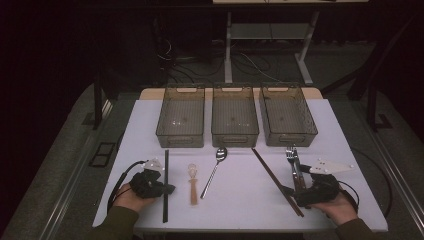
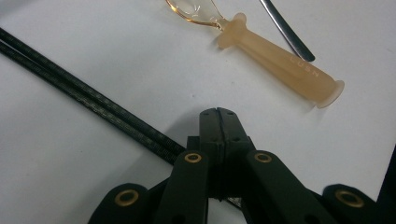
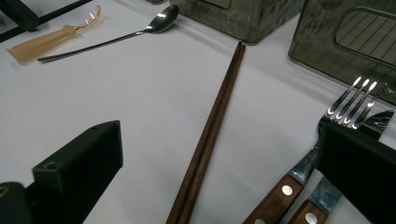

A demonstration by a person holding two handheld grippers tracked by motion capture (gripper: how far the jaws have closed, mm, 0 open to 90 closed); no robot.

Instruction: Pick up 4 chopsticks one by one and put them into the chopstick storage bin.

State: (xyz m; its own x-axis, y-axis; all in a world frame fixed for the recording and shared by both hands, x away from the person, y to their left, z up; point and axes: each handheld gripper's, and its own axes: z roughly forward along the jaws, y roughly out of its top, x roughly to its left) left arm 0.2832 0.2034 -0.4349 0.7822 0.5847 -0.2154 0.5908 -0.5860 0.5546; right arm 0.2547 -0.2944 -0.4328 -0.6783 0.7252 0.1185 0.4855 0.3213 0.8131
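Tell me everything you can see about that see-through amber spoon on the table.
The amber spoon looks like translucent plastic: a thick ribbed handle with flared ends and a clear, thin bowl. It lies flat on the white table, bowl toward the bins, between the black chopsticks and the metal spoon, apparently touching neither.

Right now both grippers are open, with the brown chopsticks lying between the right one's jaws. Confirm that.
Not quite: the left gripper is shut, its jaws pressed together in the left gripper view. The right gripper is open, with the brown chopsticks lying between its jaws.
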